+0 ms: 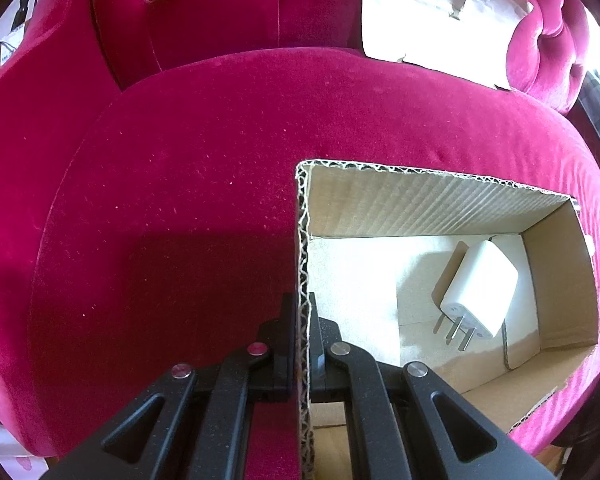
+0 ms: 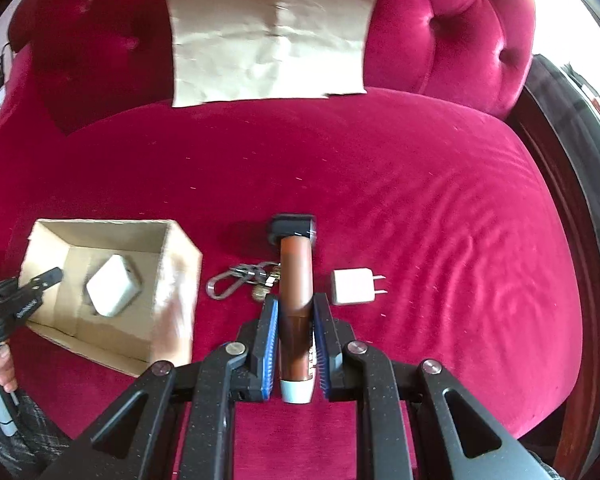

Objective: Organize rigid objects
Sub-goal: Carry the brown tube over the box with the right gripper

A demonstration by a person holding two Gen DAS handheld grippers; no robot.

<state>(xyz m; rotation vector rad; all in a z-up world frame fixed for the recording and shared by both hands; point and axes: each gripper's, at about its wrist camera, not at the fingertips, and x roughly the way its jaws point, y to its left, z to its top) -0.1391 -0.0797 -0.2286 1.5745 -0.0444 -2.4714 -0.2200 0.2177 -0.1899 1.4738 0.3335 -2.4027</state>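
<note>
Because the cardboard box (image 1: 440,208) would slide on the soft velvet seat (image 1: 180,200), my left gripper (image 1: 302,320) has its jaws pinched tight on the box's wall. My right gripper (image 2: 296,312) clamps the brown trimmer (image 2: 296,280), lifted for the box, where one white charger (image 1: 478,288) lies. Another charger (image 2: 354,286) and the keyring (image 2: 240,278) wait on the seat beside it.
</note>
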